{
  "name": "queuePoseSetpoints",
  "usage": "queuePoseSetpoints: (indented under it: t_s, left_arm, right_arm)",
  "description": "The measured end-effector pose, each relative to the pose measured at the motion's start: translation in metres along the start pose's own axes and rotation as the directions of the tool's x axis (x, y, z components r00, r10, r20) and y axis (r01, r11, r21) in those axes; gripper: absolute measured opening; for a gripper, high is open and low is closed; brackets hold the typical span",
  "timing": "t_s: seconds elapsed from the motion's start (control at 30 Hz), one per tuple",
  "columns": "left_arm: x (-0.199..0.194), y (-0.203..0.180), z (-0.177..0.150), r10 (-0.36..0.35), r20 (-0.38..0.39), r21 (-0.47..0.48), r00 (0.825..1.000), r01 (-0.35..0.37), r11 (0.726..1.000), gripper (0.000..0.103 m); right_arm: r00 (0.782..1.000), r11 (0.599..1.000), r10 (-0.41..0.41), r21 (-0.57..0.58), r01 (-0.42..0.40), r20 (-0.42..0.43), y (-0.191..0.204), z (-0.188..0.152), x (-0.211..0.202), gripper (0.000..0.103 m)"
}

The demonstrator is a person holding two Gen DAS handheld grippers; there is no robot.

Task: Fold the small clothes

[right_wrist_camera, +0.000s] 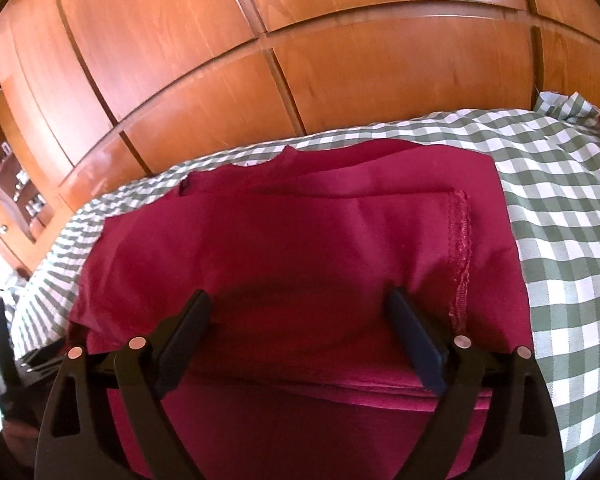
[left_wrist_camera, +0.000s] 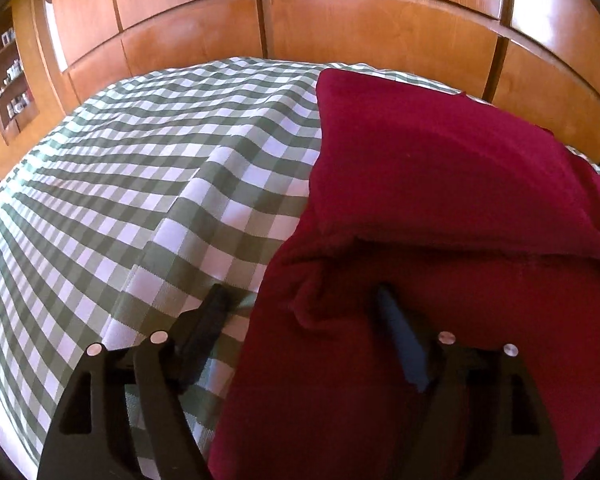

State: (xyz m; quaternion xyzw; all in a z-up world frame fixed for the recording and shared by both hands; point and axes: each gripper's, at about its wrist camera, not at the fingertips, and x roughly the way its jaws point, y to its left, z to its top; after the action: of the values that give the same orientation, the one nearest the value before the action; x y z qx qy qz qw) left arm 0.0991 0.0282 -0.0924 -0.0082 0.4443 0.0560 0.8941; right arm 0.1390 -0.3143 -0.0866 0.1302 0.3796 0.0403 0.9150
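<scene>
Both the left gripper (left_wrist_camera: 300, 300) and the right gripper (right_wrist_camera: 300, 300) hang low with jaws apart over the folded crimson cloth garment (right_wrist_camera: 300, 220). The garment lies flat on the green-and-white checked bedcover (left_wrist_camera: 140, 160), its long axis running toward the wooden wardrobe (right_wrist_camera: 300, 60).

low close wrist views, shared red garment (left_wrist_camera: 440, 168)

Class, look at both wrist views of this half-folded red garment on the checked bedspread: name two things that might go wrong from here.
1. The left gripper is open and straddles the edge of the red garment, one finger on the checked bedspread; closing here might pinch bedspread along with the garment.

2. The right gripper is open over stacked layers near the stitched hem; it may catch only the top layer, so the fold could slip askew.
</scene>
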Motion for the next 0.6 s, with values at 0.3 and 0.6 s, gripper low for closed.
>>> queuePoseSetpoints:
  t_s: [0.3, 0.6]
  left_arm:
    - [-0.003, 0.007, 0.002, -0.051, -0.017, -0.032, 0.999, 0.05, 0.998, 0.078]
    - [-0.071, 0.045, -0.025, -0.231, 0.038, 0.057, 0.972, 0.228, 0.972, 0.073]
  right_arm:
    - [0.991, 0.987, 0.099, 0.135, -0.087, -0.091, -0.047, -0.044, -0.098, 0.089]
    - [0.959, 0.979, 0.064, 0.201, -0.008, -0.276, -0.05, -0.171, -0.203, 0.063]
